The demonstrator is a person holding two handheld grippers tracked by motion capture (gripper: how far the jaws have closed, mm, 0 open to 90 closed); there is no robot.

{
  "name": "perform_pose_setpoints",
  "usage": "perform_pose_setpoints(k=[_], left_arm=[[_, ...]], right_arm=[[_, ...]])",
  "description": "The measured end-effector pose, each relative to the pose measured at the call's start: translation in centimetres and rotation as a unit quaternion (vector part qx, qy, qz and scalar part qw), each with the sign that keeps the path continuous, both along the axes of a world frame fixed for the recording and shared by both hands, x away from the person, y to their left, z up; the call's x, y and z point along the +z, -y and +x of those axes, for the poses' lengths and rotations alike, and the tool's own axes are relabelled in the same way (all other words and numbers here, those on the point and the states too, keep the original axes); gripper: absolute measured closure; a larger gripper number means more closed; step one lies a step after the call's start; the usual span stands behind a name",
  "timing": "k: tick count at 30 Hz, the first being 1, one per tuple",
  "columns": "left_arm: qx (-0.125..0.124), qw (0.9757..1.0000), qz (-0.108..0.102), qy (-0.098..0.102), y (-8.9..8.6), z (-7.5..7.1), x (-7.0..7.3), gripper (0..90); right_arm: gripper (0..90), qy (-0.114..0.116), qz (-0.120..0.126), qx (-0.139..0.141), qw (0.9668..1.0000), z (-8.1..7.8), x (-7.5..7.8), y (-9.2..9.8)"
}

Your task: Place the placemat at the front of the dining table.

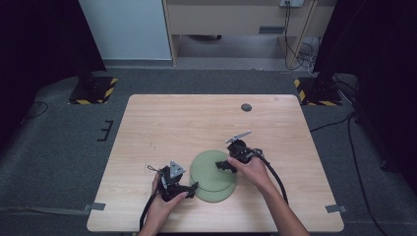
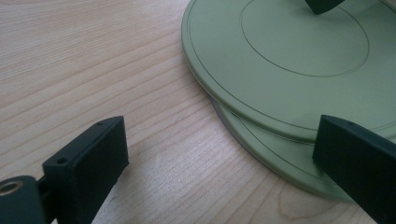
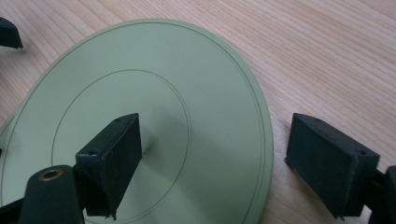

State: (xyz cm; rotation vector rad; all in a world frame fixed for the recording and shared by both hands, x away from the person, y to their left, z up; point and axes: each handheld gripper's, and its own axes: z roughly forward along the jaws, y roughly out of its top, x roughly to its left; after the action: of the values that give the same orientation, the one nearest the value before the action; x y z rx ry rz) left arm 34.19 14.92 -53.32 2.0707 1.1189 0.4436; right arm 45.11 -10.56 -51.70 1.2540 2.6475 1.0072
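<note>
Two pale green plates lie stacked and slightly offset at the front middle of the wooden table [image 1: 196, 123]. The upper plate [image 1: 209, 169] [image 2: 289, 60] [image 3: 187, 93] covers most of the lower plate [image 1: 216, 196] [image 2: 280, 158], whose rim peeks out on the near side. My left gripper [image 1: 194, 187] [image 2: 219, 163] is open at the stack's left edge, one jaw over the rims and the other over bare wood. My right gripper [image 1: 222, 165] [image 3: 219, 163] is open astride the upper plate's right rim, one jaw above the plate and one outside it.
A small grey round cap [image 1: 246, 107] sits in the tabletop at the back right. Grey tape marks the front corners [image 1: 97, 206] [image 1: 333, 208]. Two stand bases with yellow-black stripes [image 1: 93, 91] [image 1: 319, 91] rest on the floor behind the table.
</note>
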Motion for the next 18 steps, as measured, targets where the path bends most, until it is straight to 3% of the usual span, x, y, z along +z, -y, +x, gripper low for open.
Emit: perform_pose_setpoints(k=[4, 10, 18], left_arm=[[0.001, 1.0, -0.003, -0.005, 0.0, 0.3, -0.1, 0.3], [0.003, 1.0, 0.006, 0.005, 0.3, 0.3, 0.0, 0.3], [0.003, 1.0, 0.007, 0.005, 0.4, 0.3, 0.0, 0.3]], right_arm=[[18.4, -0.003, 0.007, -0.003, 1.0, 0.1, 0.0, -0.1], [20.1, -0.01, 0.015, 0.003, 0.9998, 0.0, 0.0, -0.3], [23.5, 0.003, 0.02, -0.001, 0.9998, -0.3, 1.3, -0.1]])
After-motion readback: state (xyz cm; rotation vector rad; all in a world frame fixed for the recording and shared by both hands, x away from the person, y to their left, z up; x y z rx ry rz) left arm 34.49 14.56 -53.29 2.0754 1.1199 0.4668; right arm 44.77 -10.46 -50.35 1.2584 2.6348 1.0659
